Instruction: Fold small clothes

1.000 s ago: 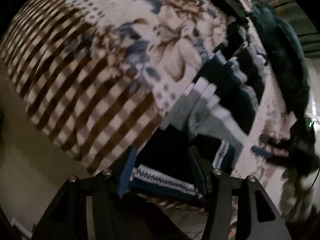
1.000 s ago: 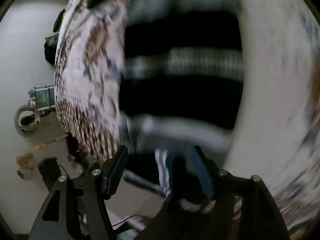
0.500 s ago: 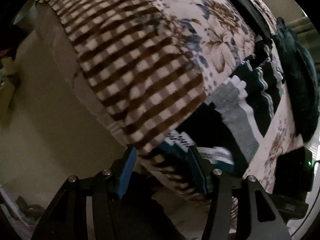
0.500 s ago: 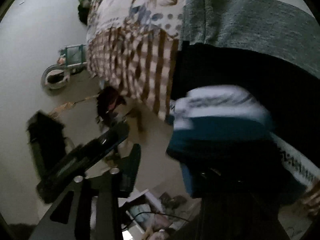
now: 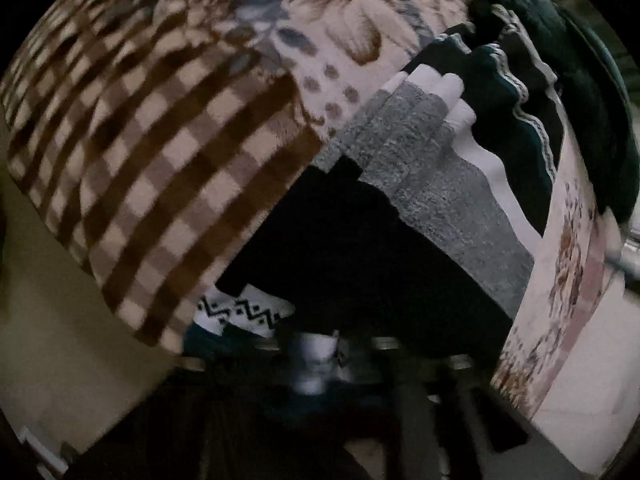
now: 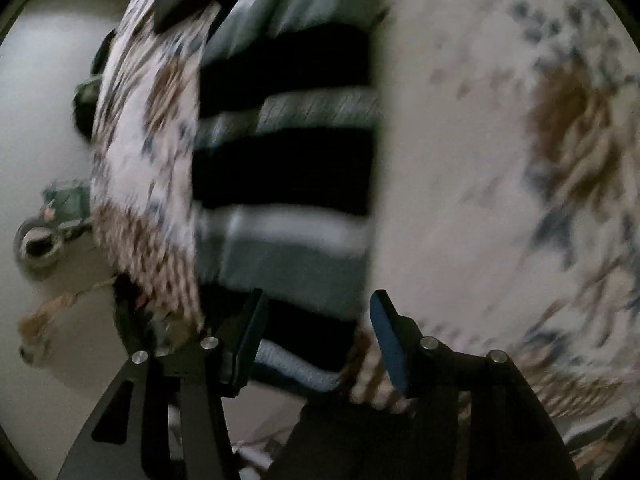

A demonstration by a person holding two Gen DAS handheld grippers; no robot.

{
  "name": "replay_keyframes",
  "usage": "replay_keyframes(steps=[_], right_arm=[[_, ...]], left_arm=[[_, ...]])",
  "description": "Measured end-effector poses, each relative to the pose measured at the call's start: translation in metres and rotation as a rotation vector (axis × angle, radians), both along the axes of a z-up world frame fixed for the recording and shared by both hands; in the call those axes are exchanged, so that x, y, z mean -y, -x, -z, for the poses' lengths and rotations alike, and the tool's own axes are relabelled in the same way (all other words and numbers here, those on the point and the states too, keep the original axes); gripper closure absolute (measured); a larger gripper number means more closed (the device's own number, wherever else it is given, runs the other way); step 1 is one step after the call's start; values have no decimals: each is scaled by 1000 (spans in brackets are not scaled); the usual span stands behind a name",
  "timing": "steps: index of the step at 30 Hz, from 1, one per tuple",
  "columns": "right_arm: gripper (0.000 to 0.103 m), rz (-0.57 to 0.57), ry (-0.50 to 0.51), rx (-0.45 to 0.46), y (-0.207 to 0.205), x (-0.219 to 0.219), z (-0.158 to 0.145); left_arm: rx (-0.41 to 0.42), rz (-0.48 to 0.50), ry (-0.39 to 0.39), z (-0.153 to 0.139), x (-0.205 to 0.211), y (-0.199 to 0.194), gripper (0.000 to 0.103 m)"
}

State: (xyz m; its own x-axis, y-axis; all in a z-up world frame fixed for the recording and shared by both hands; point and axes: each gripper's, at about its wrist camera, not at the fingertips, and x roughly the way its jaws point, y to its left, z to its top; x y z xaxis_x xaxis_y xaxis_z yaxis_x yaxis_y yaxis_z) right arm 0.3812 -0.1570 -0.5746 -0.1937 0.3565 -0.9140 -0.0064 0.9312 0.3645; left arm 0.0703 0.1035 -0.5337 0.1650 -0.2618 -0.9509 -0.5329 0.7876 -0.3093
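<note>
1. Left wrist view first: the left gripper [image 5: 316, 360] is seen only as a dark blur at the bottom of the shot, so the fingers can't really be made out there; they're taken as pressed together, and a pale bit of cloth is seen right where the tips meet, though a real pinch can't be confirmed.
2. A striped knit garment [image 5: 436, 184] (black, grey, white and dark teal bands) is laid out flat on the blanket [image 5: 168, 128], close to its near edge.
3. A white band with a black zigzag pattern [image 5: 244, 312] is spotted at the garment's lower corner, just beside the checked border of the blanket.
4. Right wrist view is pretty smeared. The right gripper [image 6: 316, 336] is held over the same garment [image 6: 280, 172], fingers spread and opening, with the garment's near edge seen between them but not squeezed.
5. A floral blanket [image 6: 500, 160] is seen filling the right side, and pale floor [image 6: 44, 128] with a round object [image 6: 38, 246] on it is seen at left.
</note>
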Motion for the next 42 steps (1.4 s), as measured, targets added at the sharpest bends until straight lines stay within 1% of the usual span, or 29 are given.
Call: replay_keyframes(steps=[3,7,10,12,15,16,18,19,20,22,24,25,29,32,33,34,35,36,37,38,39,40,41,42], right_arm=[[47,74,4,47,-53,-5,-4],[47,126,-26,95,-127,-47,2],[47,99,-21,145,-181,-106,15],[47,70,13,179,-221,-146,27],[47,37,79,205,-262,-192,49],[48,21,103,203,-269,-206,57],[49,-37,143,152,-289,-231,83],[78,-54,174,156,-290,-239,88],[97,-78,233,201,-294,-245,88],[96,-71,268,260,-295,-244,76],[96,-34,290,321,-302,-239,59],[96,-15,298,334,-306,-235,55],[96,15,331,308,-325,-239,68],[96,36,332,307,-333,-257,81],[96,31,332,306,-335,-261,85],[96,14,334,297,-337,-265,91],[96,-23,325,246,-339,-270,104],[92,-48,305,200,-341,-271,112],[87,-62,288,187,-342,-270,112],[81,-68,232,186,-341,-265,104],[62,-62,144,182,-336,-257,92],[38,-57,82,180,-330,-249,81],[30,-46,27,189,-319,-237,65],[28,-36,-9,218,-302,-216,41]], left_arm=[[42,19,-17,-9,-3,5,98],[53,45,-10,-14,-6,6,98],[45,51,7,-11,-9,3,98],[47,56,17,-10,-14,3,98],[48,62,29,-7,-18,3,98],[50,66,35,-7,-20,3,98],[52,66,43,-5,-22,4,98],[52,64,51,-5,-22,4,98],[55,59,59,-5,-23,5,98],[63,50,72,-7,-25,6,98],[78,37,80,-11,-29,9,99],[88,32,81,-13,-34,10,99],[89,3,64,-12,-48,2,99],[64,-24,57,-1,-60,0,99],[53,-18,61,4,-61,-1,98],[25,-14,84,12,-63,-1,96],[13,-28,108,15,-67,1,94],[8,-44,138,15,-72,2,93],[-1,-48,158,10,-77,3,89],[-13,-42,151,4,-80,2,82],[-18,-34,141,-5,-84,1,74],[2,-33,141,-20,-91,0,73],[13,-36,141,-30,-97,-3,71],[25,-40,142,-44,-104,-9,61]])
